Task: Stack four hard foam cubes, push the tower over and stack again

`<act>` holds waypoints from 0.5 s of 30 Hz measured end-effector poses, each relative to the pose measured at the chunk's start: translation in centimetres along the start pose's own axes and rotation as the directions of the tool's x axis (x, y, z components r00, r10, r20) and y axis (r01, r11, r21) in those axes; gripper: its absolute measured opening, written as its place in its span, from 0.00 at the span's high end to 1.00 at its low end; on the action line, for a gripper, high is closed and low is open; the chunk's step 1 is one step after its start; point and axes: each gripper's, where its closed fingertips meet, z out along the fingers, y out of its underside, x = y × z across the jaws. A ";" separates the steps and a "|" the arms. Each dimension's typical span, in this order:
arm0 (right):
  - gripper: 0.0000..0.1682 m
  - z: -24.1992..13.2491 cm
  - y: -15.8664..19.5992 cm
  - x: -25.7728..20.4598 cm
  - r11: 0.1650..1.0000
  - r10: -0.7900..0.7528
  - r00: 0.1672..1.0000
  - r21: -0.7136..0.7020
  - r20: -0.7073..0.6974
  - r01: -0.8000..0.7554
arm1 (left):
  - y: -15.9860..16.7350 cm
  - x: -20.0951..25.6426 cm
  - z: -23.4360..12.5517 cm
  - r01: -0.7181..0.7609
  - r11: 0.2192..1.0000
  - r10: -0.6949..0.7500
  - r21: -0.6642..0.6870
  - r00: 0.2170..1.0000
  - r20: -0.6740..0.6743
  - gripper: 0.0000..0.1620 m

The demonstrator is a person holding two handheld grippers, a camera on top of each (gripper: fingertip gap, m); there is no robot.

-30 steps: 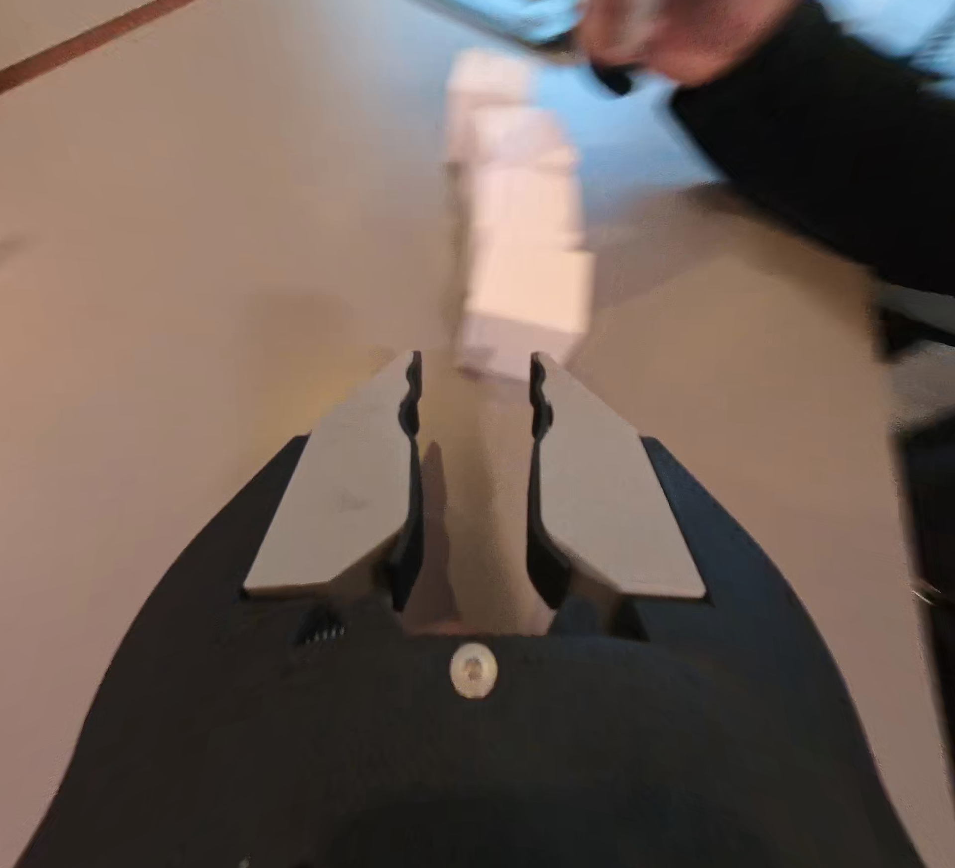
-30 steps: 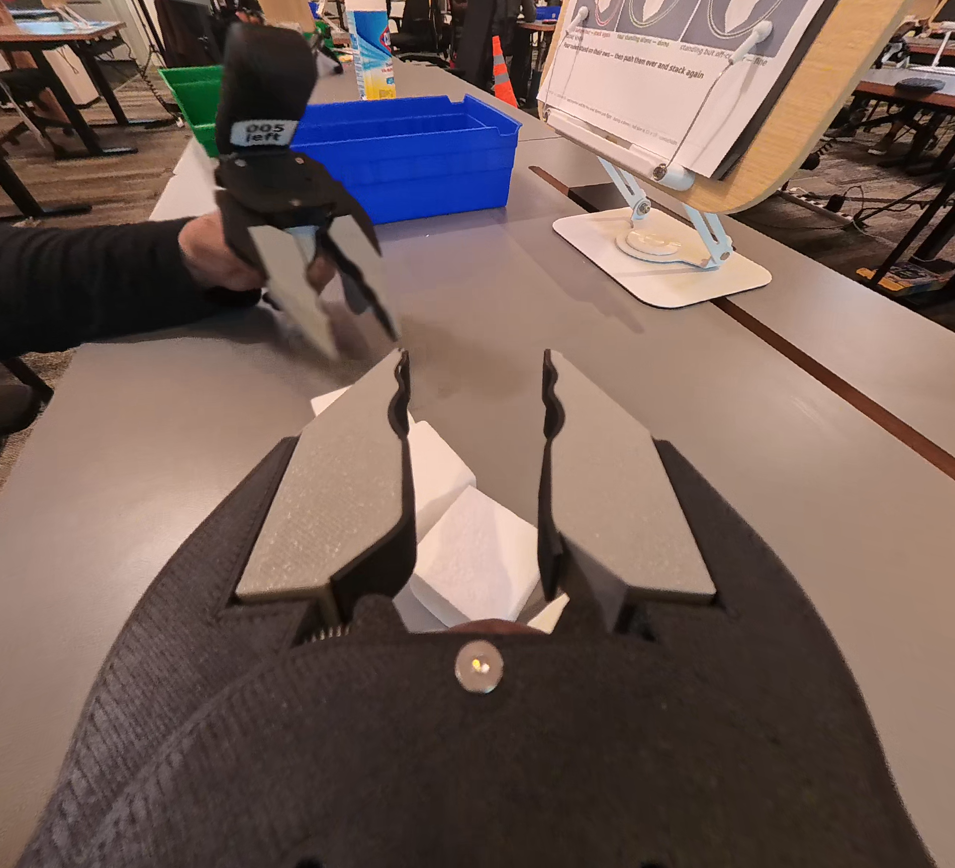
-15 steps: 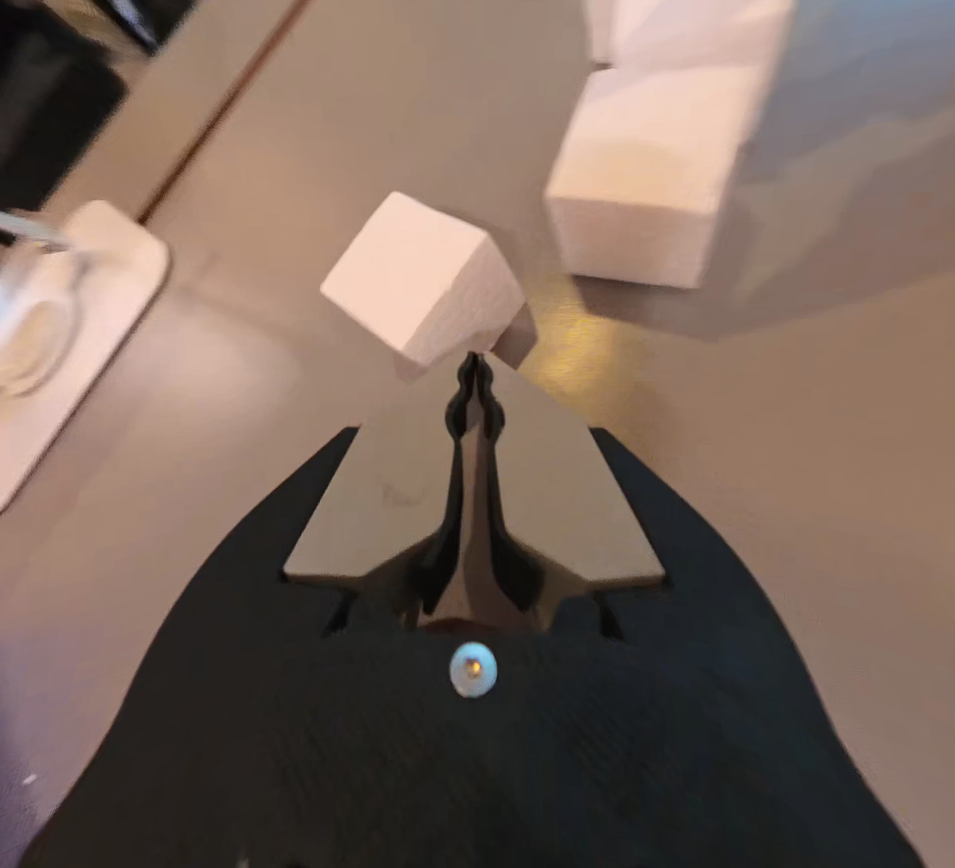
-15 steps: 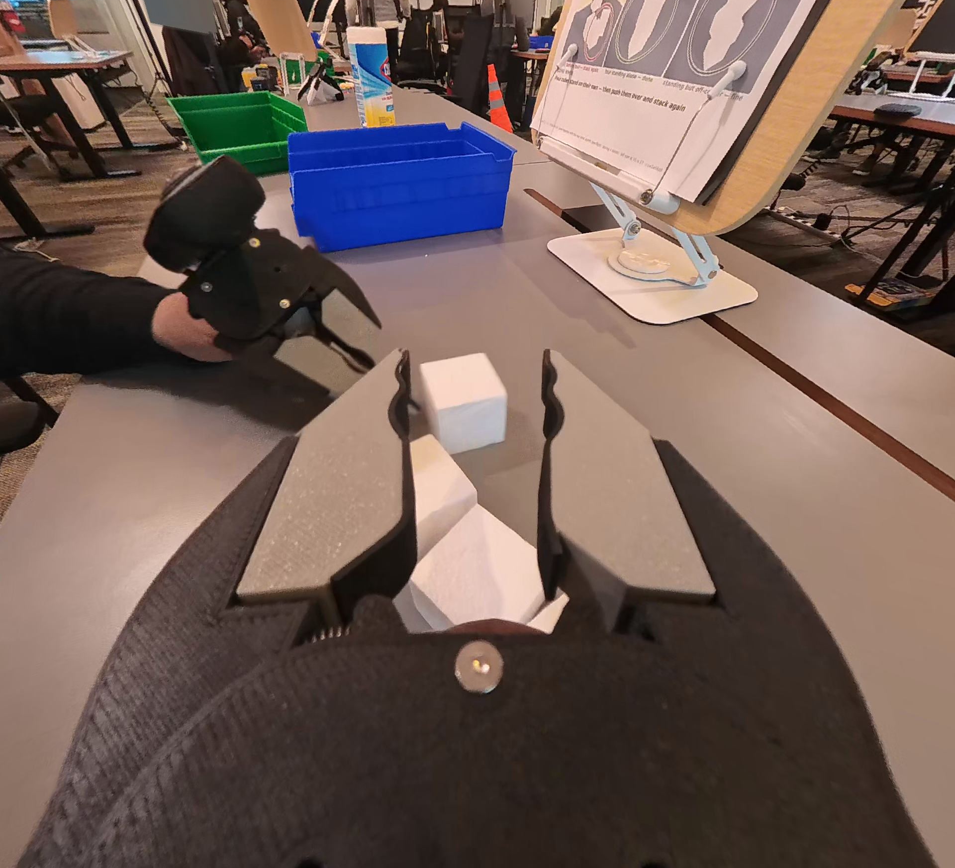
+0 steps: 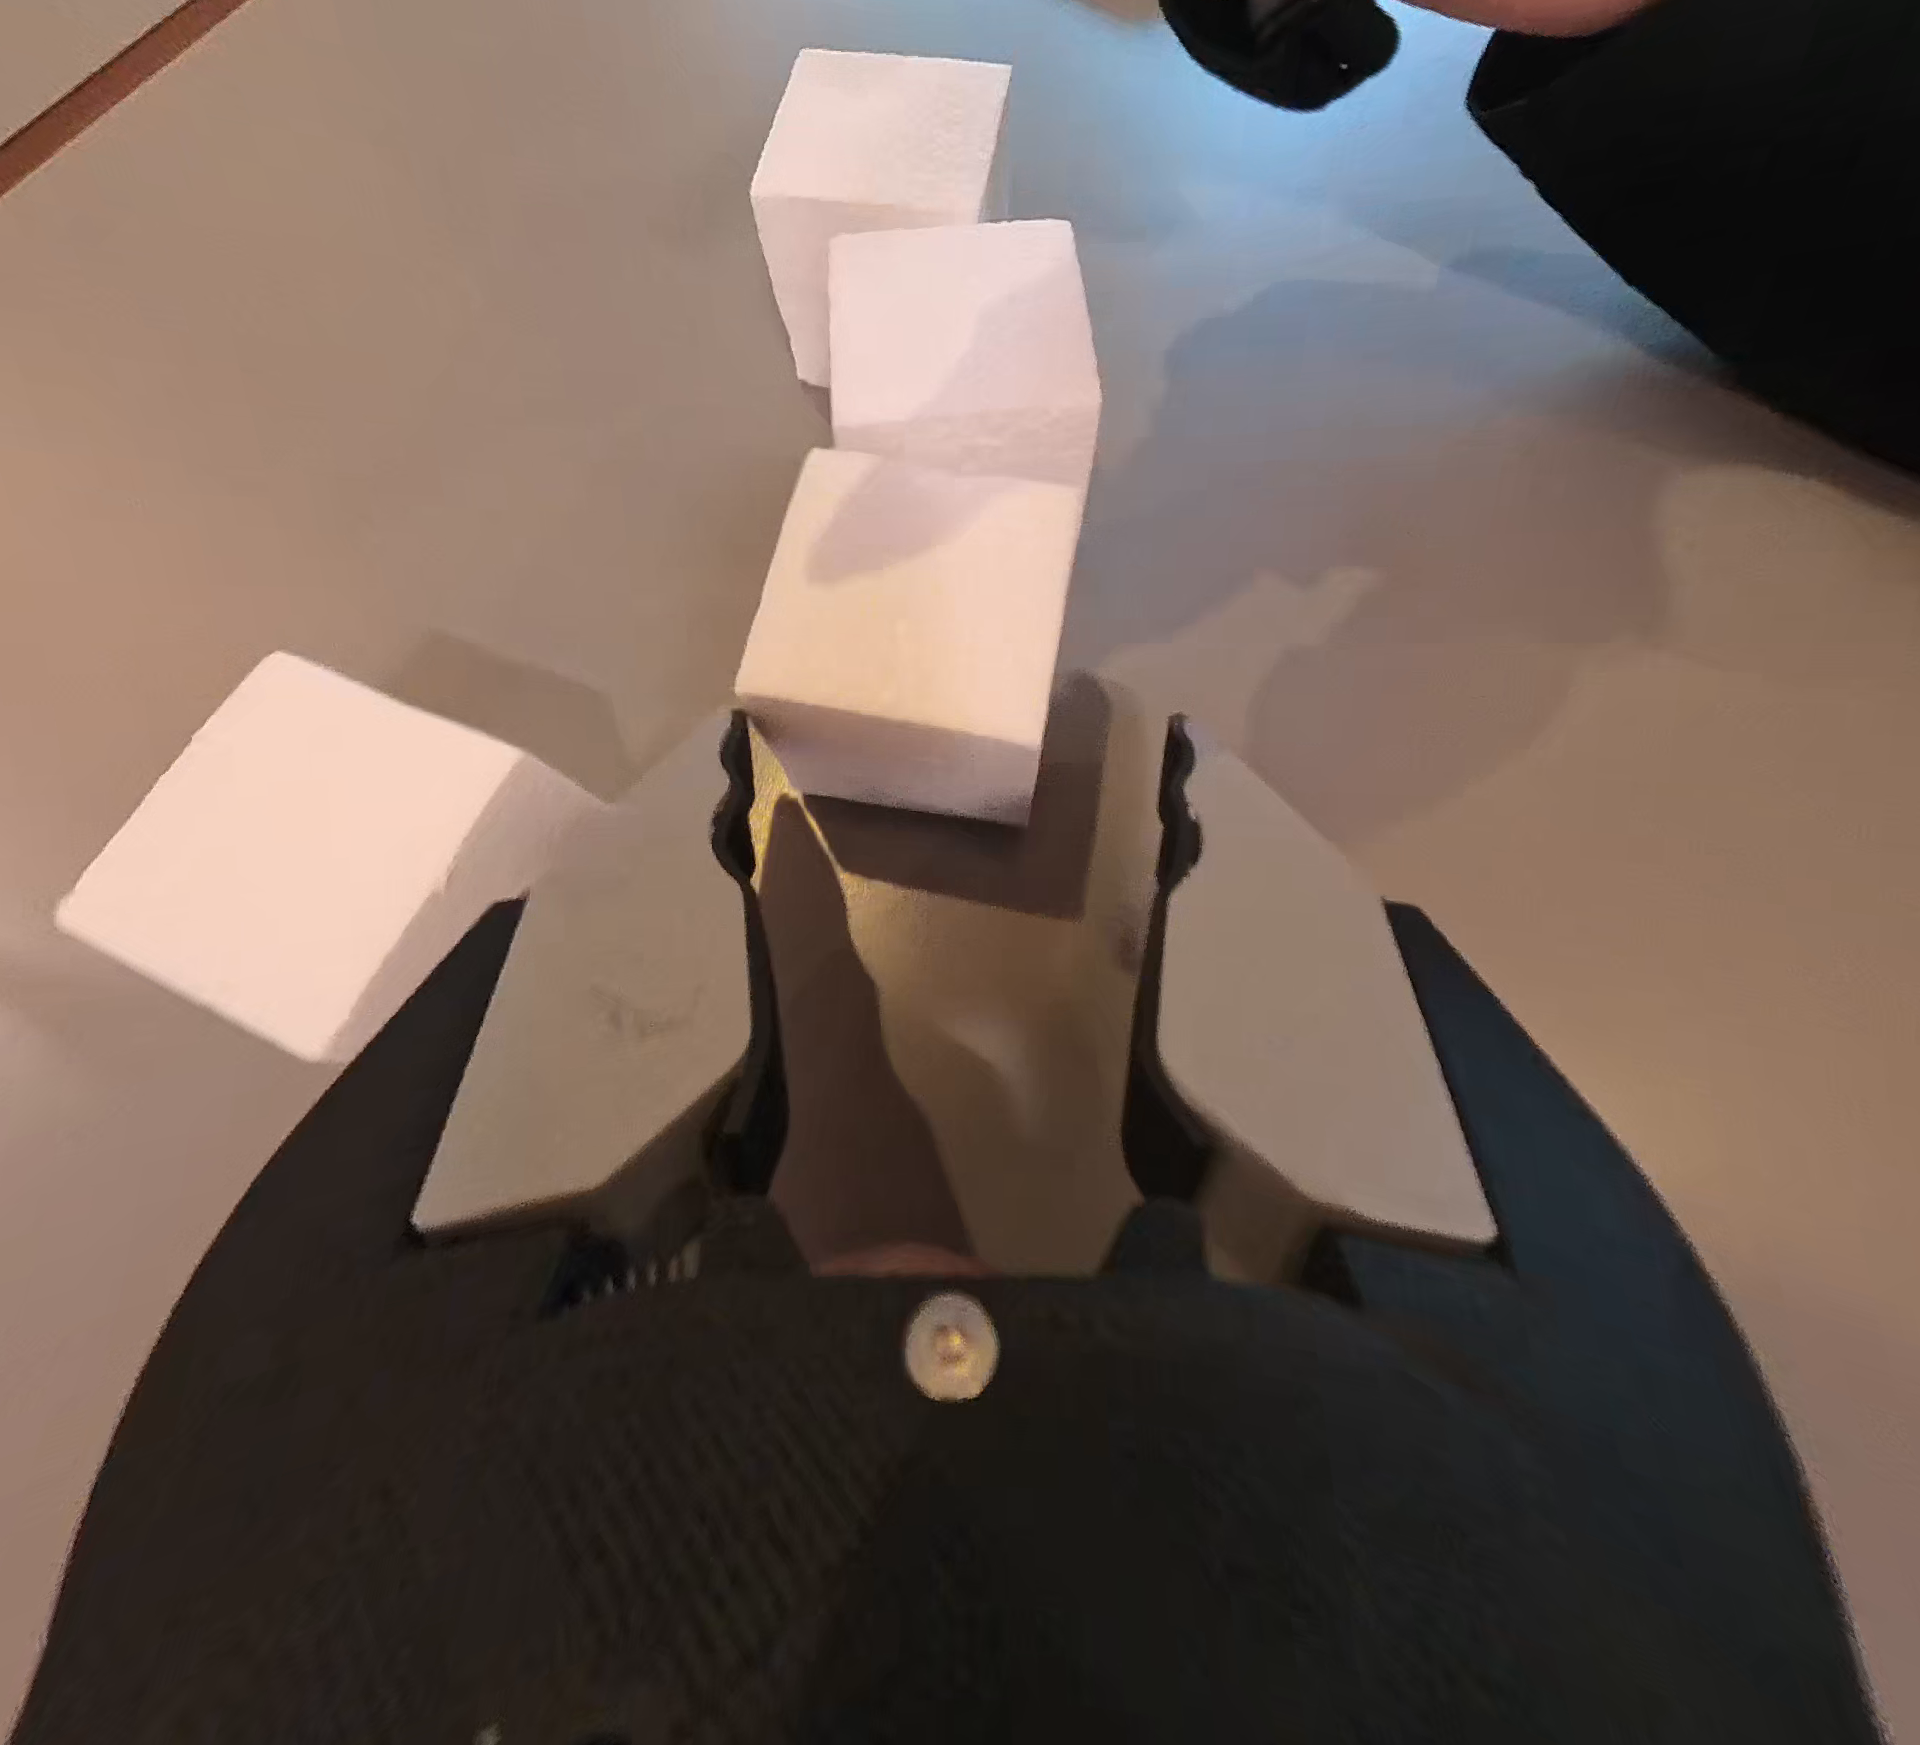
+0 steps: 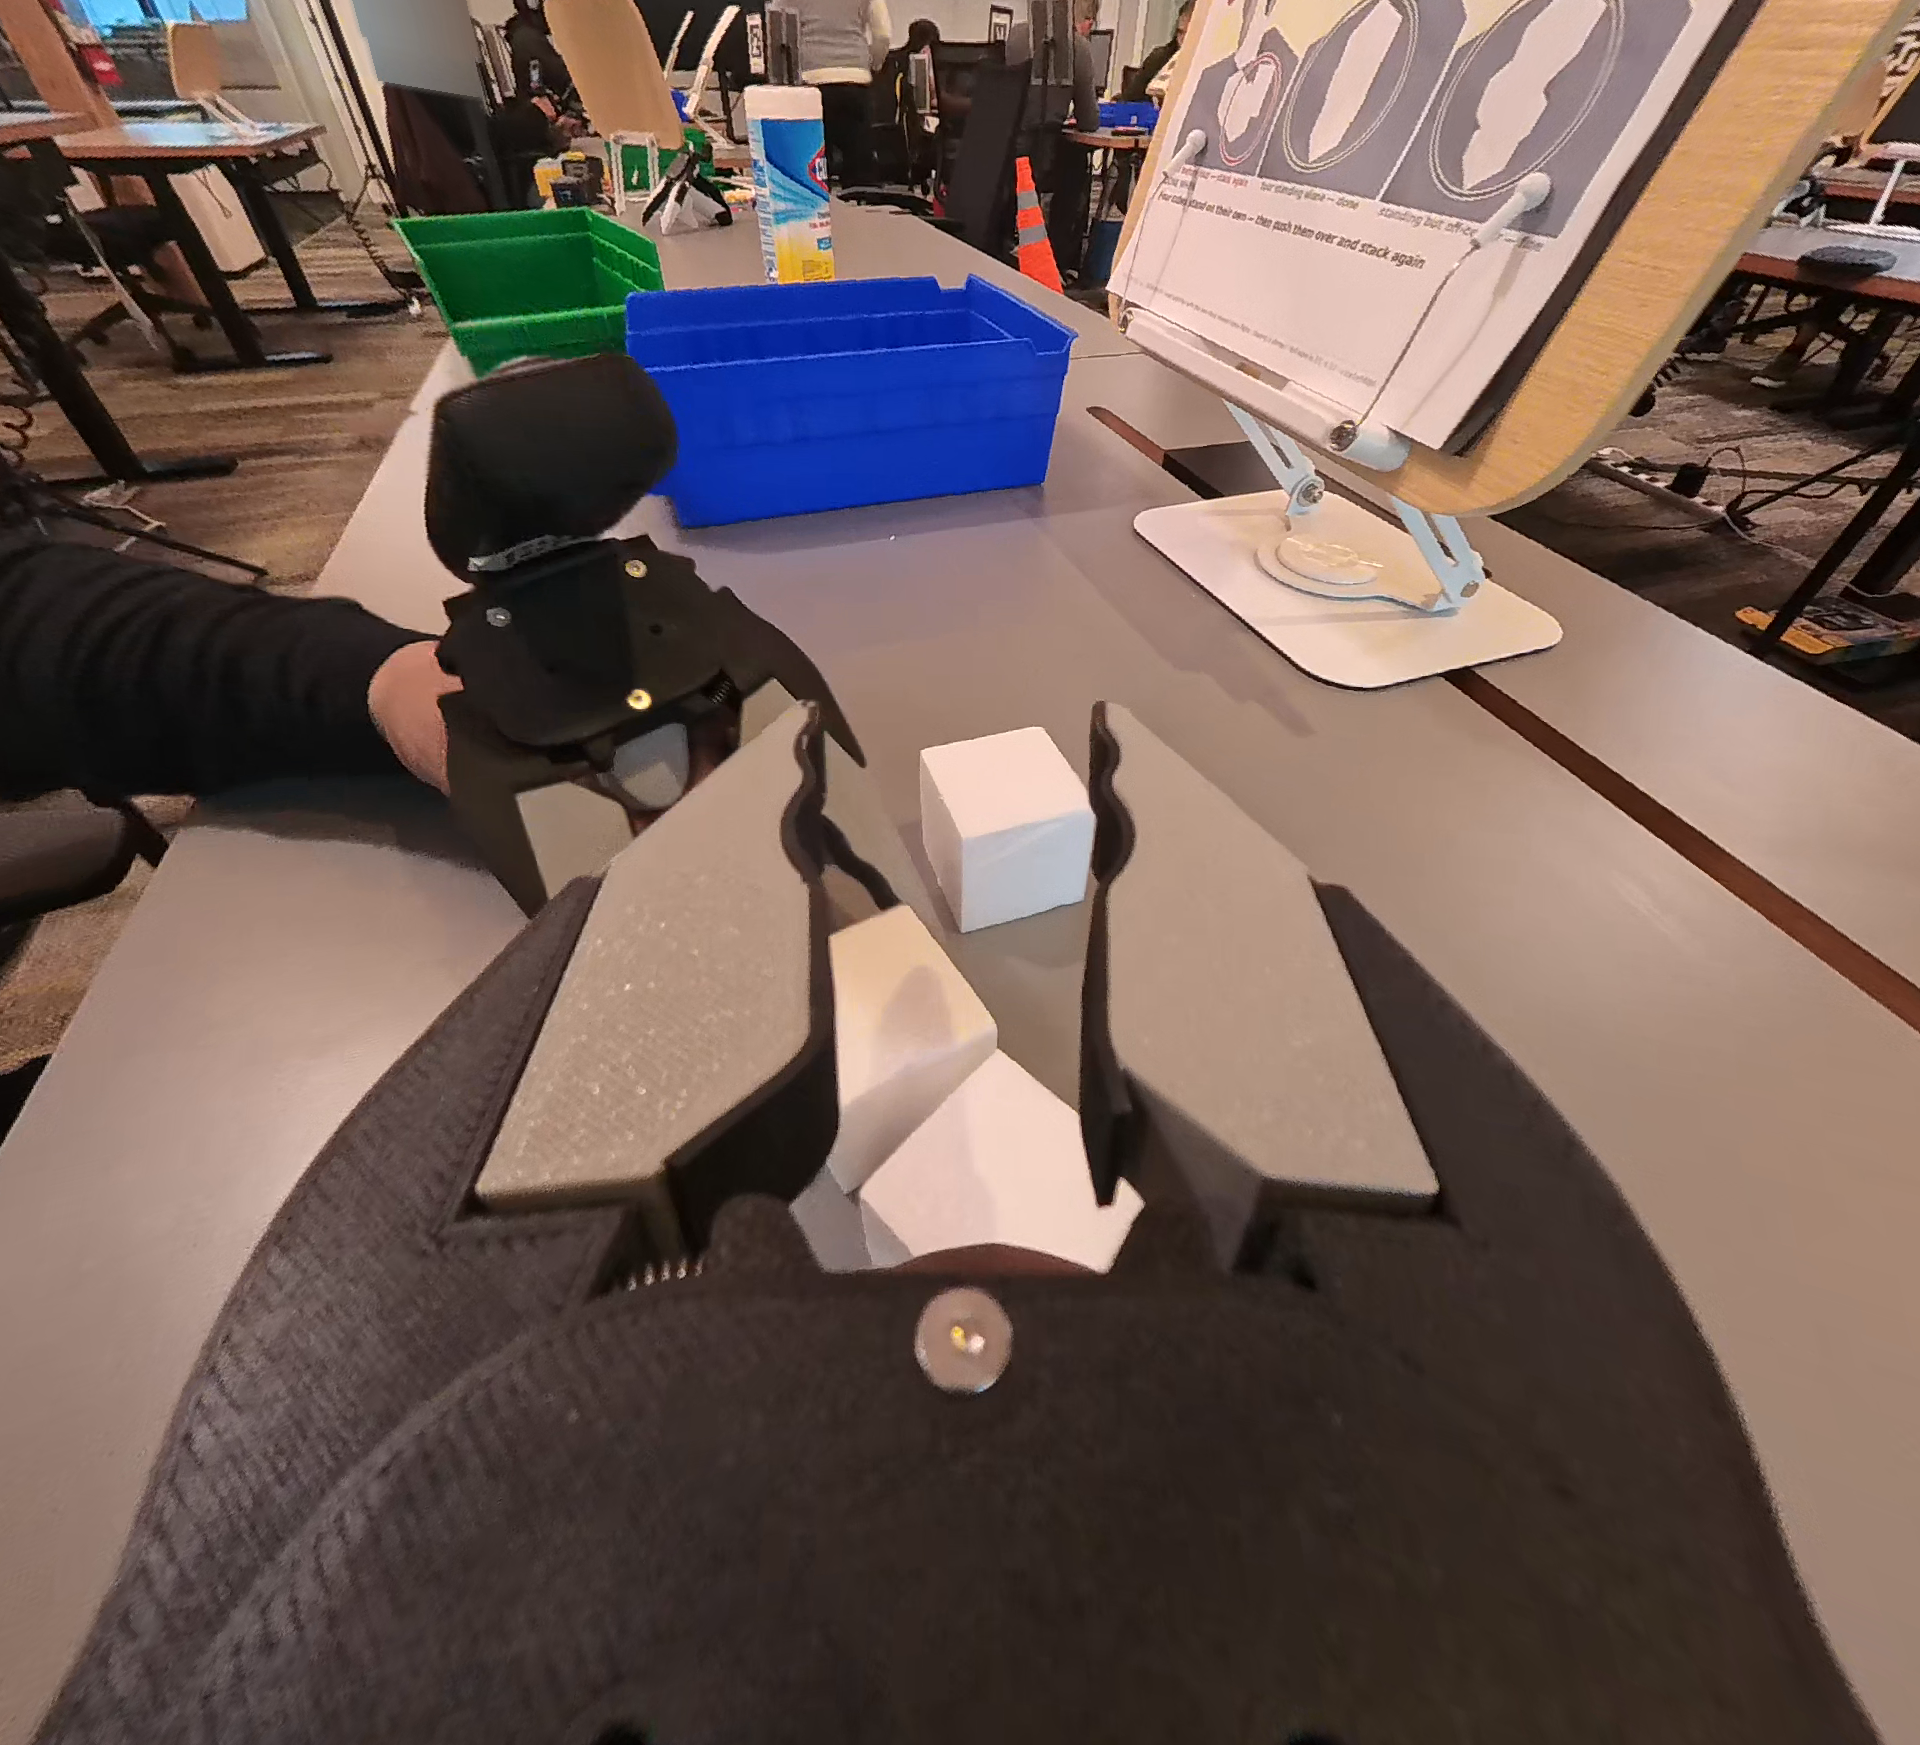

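Foam cubes (image 5: 914,625) lie toppled on the table (image 5: 312,365); both grippers, left (image 5: 951,760) and right (image 6: 951,760), gape empty; light, rigid blocks likely grip best across flat opposite faces.

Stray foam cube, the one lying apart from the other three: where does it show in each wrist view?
Left wrist view: stray foam cube at lower left, left of the open left tongs, off the row.
Right wrist view: stray foam cube at centre, on the table just beyond the tips of the open right tongs.
Shared landmark: brown seam strip in the table, upper left in the left view, right side in the right.
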 end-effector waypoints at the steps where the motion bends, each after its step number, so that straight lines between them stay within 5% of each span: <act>1: 0.71 0.1 0.1 -0.1 1.000 -0.001 1.000 -0.005 0.006 0.001 | -0.2 0.0 0.4 0.000 1.000 0.000 -0.006 1.000 0.003 0.53; 4: 0.71 0.3 0.4 -0.7 1.000 0.004 0.999 -0.028 0.039 -0.003 | -0.3 0.3 0.9 -0.027 0.999 0.028 -0.024 1.000 0.009 0.67; 9: 0.71 0.6 1.9 -1.4 0.995 0.001 0.997 -0.099 0.077 0.006 | 1.7 0.4 -0.3 -0.082 0.993 0.078 -0.085 0.996 -0.046 0.69; 12: 0.71 0.8 3.0 -1.4 0.988 0.004 0.997 -0.153 0.077 0.008 | 3.3 -0.4 -1.8 -0.118 0.987 0.111 -0.112 0.991 -0.069 0.83; 15: 0.71 0.8 3.8 -1.1 0.980 -0.015 0.998 -0.195 0.064 0.027 | 2.9 -1.7 -3.1 -0.070 0.994 0.067 -0.083 0.997 -0.047 0.81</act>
